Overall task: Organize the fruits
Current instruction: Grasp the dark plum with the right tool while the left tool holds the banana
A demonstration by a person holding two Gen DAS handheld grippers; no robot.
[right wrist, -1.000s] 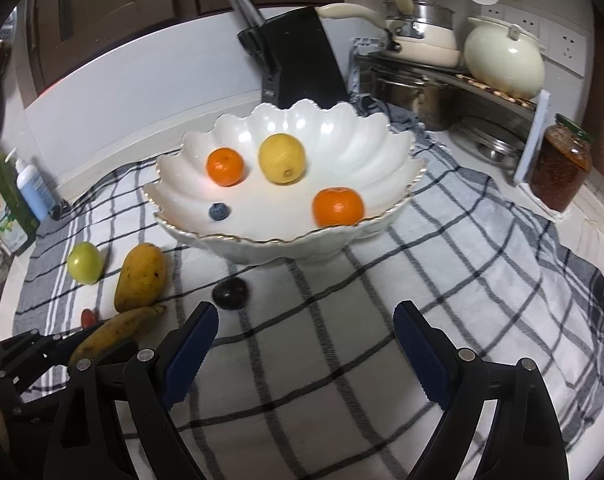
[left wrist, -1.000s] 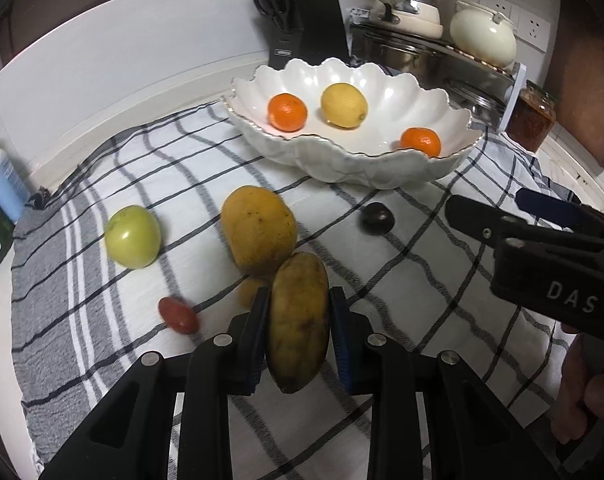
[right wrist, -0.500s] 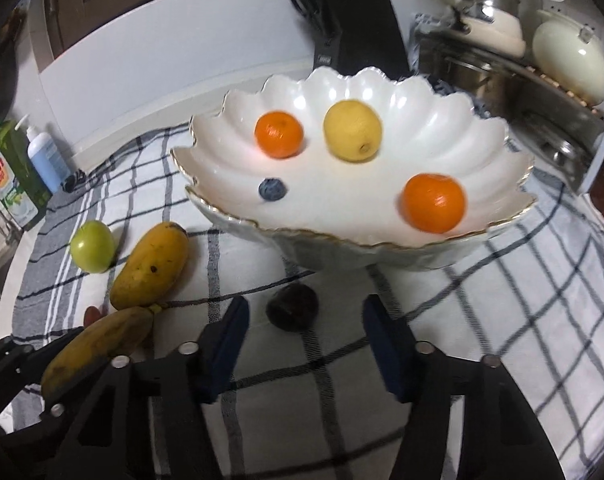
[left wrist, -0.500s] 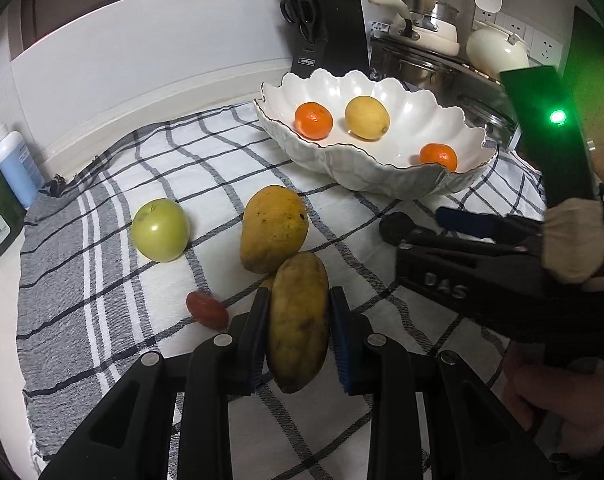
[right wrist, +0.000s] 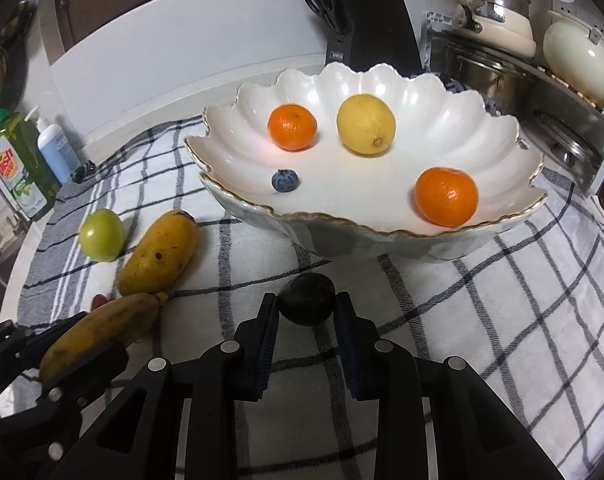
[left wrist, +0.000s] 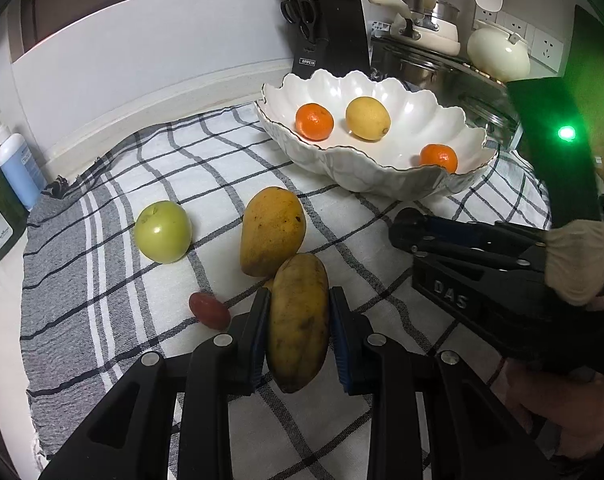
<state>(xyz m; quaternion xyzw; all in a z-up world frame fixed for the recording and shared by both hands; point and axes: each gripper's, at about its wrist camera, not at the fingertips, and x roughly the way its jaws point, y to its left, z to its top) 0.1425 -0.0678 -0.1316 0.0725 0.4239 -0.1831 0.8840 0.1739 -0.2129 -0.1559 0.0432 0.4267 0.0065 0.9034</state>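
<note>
Your right hand-held gripper has just been closing on the small dark round plum lying on the checked cloth before the white scalloped bowl; lift it over the rim next. Your left hand-held gripper clamps a spotted yellow mango.

My black claws carry dark blue pads. Under them I see a white cloth crossed with black and grey checks, turning grey with white stripes at its left edge. The scalloped bowl is pearly white with a thin gold rim; inside sit two orange mandarins, a yellow lemon and a dusky blue berry. Outside lie a green apple, brown-freckled yellow mangoes, a red fruit and a near-black plum.
</note>
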